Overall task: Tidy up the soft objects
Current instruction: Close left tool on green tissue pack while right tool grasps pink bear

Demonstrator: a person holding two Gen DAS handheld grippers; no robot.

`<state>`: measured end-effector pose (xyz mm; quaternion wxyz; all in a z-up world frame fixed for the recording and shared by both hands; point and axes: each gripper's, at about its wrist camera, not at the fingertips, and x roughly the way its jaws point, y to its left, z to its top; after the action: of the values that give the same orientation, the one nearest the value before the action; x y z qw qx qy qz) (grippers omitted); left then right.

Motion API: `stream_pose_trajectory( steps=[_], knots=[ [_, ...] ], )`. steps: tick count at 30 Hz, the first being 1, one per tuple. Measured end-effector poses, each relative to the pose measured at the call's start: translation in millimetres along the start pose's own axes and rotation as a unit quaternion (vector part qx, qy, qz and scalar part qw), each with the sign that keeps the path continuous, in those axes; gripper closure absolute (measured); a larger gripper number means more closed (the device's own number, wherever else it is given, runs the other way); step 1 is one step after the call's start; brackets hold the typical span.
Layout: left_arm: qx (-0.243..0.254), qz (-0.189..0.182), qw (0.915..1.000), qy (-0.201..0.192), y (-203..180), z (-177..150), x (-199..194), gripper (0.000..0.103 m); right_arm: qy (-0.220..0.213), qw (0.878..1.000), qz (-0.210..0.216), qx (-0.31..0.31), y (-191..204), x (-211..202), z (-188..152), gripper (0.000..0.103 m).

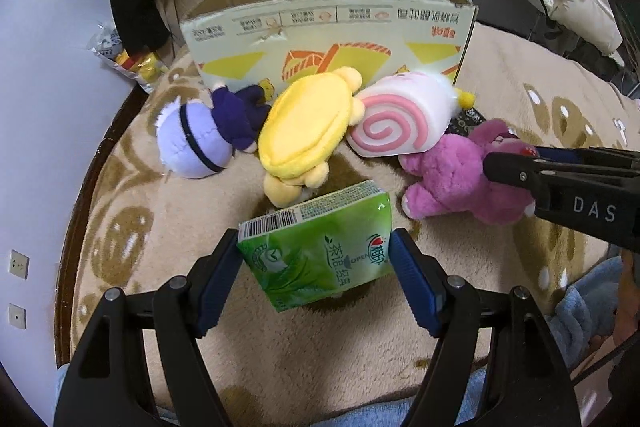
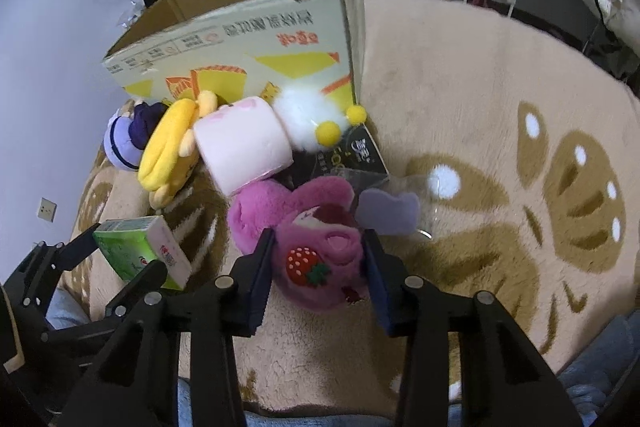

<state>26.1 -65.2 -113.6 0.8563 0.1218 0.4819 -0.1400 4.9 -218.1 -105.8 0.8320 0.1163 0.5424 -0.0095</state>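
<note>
Tissue pack (image 1: 316, 255), green, is held between the pads of the left gripper (image 1: 318, 263), lifted clear of the rug (image 1: 520, 99). The pink bear (image 2: 316, 251) is straddled by the right gripper (image 2: 318, 263), whose pads look pressed into the plush of its head at a medium opening, so it's probably gripped already.

Biggest to smallest: the rug is spread over everything, then the box (image 1: 328, 31) stands open-topped at the back, with the toys lined up against its front wall.

For doing this step well, both soft things should probably be squeezed only enough not to slip, lifted well above the box rim, and dropped inside one at a time so the grippers aren't tangled. The bear is floppy, so some sag should be expected.

Counted: one box, one tissue pack, five plush toys – purple doll (image 1: 200, 139), yellow plush (image 1: 304, 127), roll plush (image 1: 396, 119), white pompom plush (image 2: 308, 119), pink bear. One dark packet (image 2: 360, 151) and one clear bag (image 2: 400, 203) are also left lying beside the bear.
</note>
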Motion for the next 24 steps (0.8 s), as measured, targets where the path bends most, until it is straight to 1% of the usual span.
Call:
stream_pose_trajectory(
  steps=[7, 14, 19, 24],
  knots=[
    [-0.007, 0.011, 0.9990, -0.043, 3, -4, -26, 0.029, -0.070, 0.997, -0.020, -0.033, 11, -30, 1, 0.059],
    [-0.003, 0.039, 0.9957, -0.084, 4, -4, -46, 0.029, -0.149, 0.986, -0.030, -0.073, 32, -63, -2, 0.059],
    [0.002, 0.066, 0.9896, -0.128, 5, -2, -65, 0.029, -0.197, 0.974, -0.048, -0.097, 44, -84, -8, 0.059],
    [-0.001, 0.083, 0.9822, -0.169, 9, 0, -82, 0.029, -0.235, 0.965, -0.051, -0.102, 48, -99, -7, 0.059]
  ],
)
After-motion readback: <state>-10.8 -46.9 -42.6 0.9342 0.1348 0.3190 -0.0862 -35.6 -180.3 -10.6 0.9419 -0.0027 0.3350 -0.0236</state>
